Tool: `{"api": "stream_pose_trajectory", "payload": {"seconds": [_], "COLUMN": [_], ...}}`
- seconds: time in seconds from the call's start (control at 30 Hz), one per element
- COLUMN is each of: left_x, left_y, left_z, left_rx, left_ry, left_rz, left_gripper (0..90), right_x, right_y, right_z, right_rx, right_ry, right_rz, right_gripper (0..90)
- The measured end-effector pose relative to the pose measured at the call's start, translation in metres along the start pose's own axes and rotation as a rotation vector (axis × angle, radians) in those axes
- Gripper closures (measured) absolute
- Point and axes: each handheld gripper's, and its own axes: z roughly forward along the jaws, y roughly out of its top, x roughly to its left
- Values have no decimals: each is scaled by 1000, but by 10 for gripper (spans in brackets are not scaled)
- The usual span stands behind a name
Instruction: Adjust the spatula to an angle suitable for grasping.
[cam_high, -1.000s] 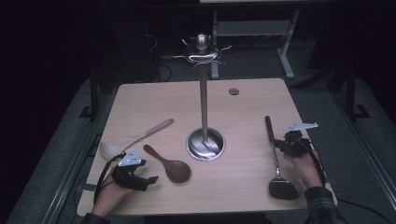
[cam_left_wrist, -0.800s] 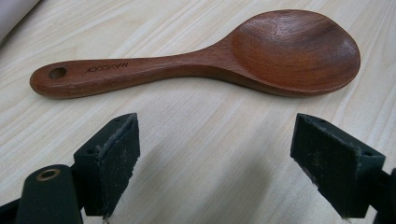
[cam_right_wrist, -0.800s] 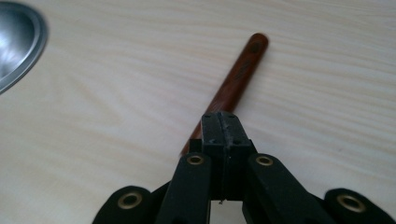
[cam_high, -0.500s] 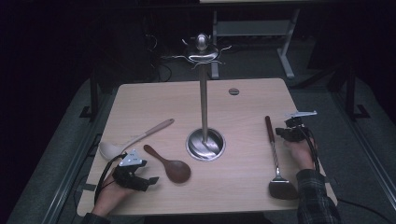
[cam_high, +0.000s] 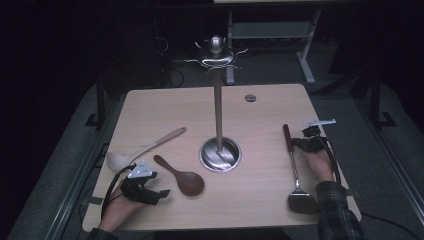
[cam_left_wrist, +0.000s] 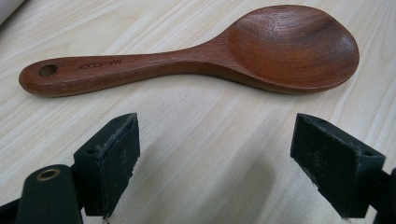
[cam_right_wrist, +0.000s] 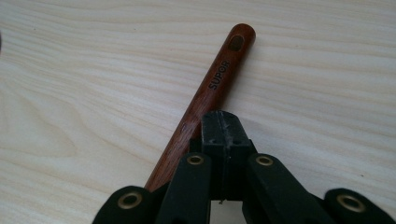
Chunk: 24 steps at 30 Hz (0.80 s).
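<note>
A dark wooden spoon (cam_high: 182, 179) lies on the table left of centre, its bowl toward me. My left gripper (cam_high: 162, 192) rests just to its left, and in the left gripper view (cam_left_wrist: 233, 154) its jaws stand wide open with the spoon (cam_left_wrist: 196, 53) lying across in front of them. A metal spatula with a reddish wooden handle (cam_high: 294, 167) lies on the right. My right gripper (cam_high: 296, 143) sits at that handle's far part. In the right gripper view (cam_right_wrist: 223, 123) its jaws are pressed together over the handle (cam_right_wrist: 210, 88), with nothing seen between the pads.
A tall metal utensil stand (cam_high: 218, 112) with hooks at its top rises from a round base (cam_high: 220, 156) at the table's centre. A white ladle with a pale handle (cam_high: 142, 148) lies at the left. A small round grommet (cam_high: 250, 98) sits near the far edge.
My right hand and gripper have slid away from me along the spatula's handle, toward its far end. The left gripper and the spoon stay where they were.
</note>
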Motion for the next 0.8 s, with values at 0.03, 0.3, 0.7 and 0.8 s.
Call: {"api": "stream_pose_trajectory", "payload": {"seconds": [0.03,0.3,0.7,0.8], "left_x": [0,0,0,-1], "left_y": [0,0,0,0], "left_z": [0,0,-1,0], "left_rx": [0,0,1,-2], "left_ry": [0,1,2,1], "left_rz": [0,1,1,-2], "left_gripper": [154,154,154,154], "right_x": [1,15,50,59], "right_y": [0,5,10,11], "right_z": [0,4,14,17], "right_rx": [-1,19,70,80], "right_ry": [10,36,107,130], "right_rz": [0,-50,-150,-173], "right_gripper": [898,898,897,898]}}
